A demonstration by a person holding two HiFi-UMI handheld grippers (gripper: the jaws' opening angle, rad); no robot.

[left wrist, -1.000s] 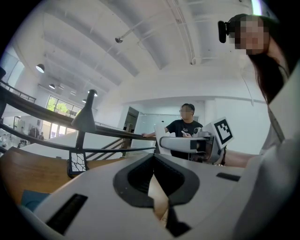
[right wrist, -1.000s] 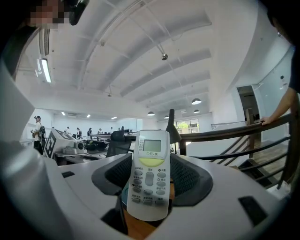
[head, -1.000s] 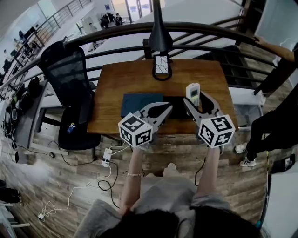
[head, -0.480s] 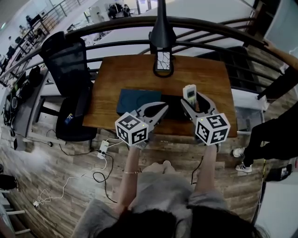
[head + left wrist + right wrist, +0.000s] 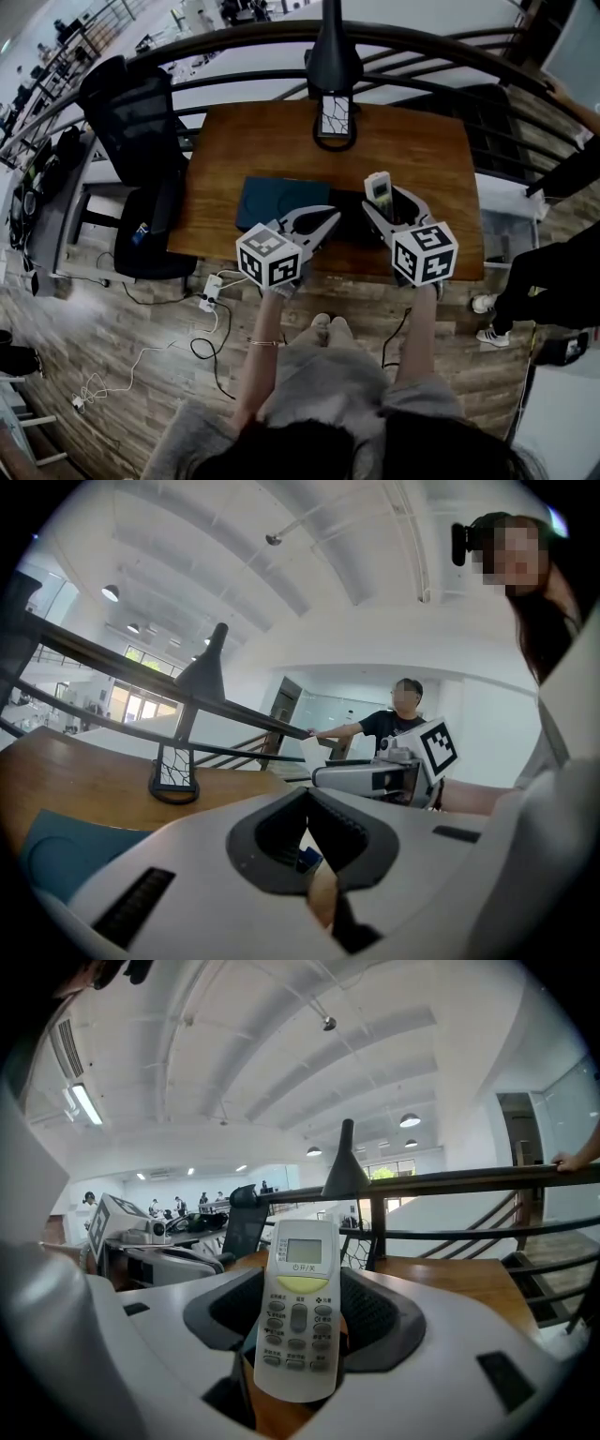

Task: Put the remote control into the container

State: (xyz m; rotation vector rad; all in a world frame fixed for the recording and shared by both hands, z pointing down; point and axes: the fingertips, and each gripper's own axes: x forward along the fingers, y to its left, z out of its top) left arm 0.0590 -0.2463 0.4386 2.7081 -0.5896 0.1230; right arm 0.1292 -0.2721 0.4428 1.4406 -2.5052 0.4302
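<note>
In the head view my right gripper is shut on the white remote control, held upright over the near right part of the wooden table. In the right gripper view the remote control stands between the pads, screen facing the camera. The black mesh container stands at the table's far middle, well beyond both grippers, and shows as a mesh container in the left gripper view. My left gripper hovers over the near edge, left of the right one, shut with nothing between its pads.
A dark blue flat pad lies on the table's near left, with a black flat item beside it. A black railing runs behind the table. A black office chair stands to the left, and a person to the right.
Both grippers have edged slightly forward over the table's near edge. The right one still holds the remote upright. The head camera has shifted a little.
</note>
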